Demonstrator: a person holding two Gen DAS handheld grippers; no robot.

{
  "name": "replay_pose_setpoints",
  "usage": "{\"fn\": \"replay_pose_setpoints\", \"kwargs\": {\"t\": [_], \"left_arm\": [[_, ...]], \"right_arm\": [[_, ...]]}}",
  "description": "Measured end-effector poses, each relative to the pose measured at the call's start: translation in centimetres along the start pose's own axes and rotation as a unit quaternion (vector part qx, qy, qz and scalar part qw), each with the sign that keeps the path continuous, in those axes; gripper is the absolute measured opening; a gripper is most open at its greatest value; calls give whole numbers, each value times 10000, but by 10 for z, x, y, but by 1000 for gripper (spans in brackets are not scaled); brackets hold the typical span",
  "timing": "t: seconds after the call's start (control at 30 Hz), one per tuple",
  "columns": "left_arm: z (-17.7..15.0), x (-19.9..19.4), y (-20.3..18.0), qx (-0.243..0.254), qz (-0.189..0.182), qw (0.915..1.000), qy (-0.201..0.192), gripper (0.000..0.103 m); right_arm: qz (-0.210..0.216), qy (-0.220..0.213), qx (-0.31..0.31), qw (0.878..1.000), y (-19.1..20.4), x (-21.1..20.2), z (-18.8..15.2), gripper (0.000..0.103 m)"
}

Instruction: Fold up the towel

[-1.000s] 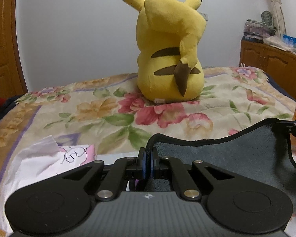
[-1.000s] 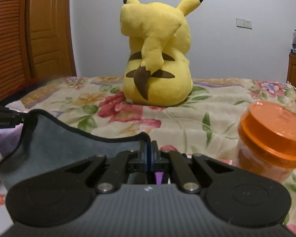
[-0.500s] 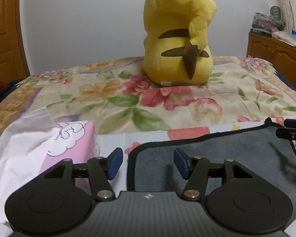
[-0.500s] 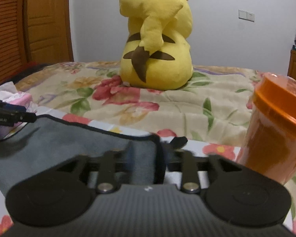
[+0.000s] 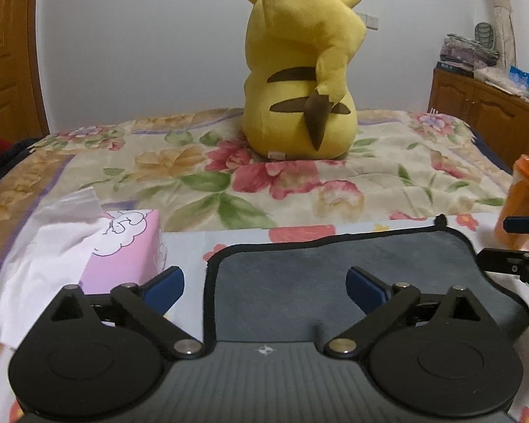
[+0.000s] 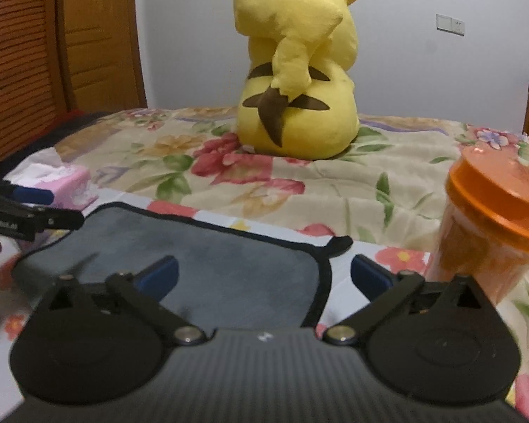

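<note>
Both grippers wide open, holding nothing – left gripper [image 5: 264, 287] sits over the left edge of the gray towel [image 5: 317, 275], right gripper [image 6: 262, 276] over its right edge, each straddling the black hem with one blue pad above the cloth and one off it. Towel lies flat on the flowered bedspread [image 5: 229, 183], near end of the bed, between a pink tissue box [image 5: 123, 243] on its left and an orange-lidded jar [image 6: 490, 225] on its right; yellow plush toy [image 5: 299, 81] well beyond it. Looks like a fold is laid and the jaws are free, so next step is likely a regrip: to do it well, take matching points on the hem with both sides, pinch the edge fully, not just the pile, lift evenly, and keep the right side off the jar, which stands just beside that corner. Hard to tell: how many layers the towel has – near edge is hidden under both gripper bodies, so fold count and alignment can't be judged; left side of right view is blurred; a small black loop at the far right corner is only just readable
</note>
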State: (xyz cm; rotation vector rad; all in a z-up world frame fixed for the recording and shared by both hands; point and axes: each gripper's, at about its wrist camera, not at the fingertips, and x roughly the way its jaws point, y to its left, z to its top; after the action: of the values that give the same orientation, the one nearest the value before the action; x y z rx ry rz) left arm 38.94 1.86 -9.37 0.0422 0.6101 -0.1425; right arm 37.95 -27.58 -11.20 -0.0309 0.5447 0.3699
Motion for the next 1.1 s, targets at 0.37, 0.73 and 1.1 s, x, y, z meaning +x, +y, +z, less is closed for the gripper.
{"fn": "replay_pose_setpoints", "kwargs": {"t": [0.37, 0.73, 1.1], "left_arm": [[9, -52, -8, 252, 151, 9996, 47, 103], [21, -119, -19, 511, 172, 9985, -84, 103], [33, -184, -31, 423, 109, 9987, -247, 103]], "right_arm": [[-216, -58, 196, 9996, 6, -49, 17, 103], [-293, -398, 122, 9987, 20, -116, 43, 103], [-385, -617, 48, 9973, 34, -176, 51, 103]]}}
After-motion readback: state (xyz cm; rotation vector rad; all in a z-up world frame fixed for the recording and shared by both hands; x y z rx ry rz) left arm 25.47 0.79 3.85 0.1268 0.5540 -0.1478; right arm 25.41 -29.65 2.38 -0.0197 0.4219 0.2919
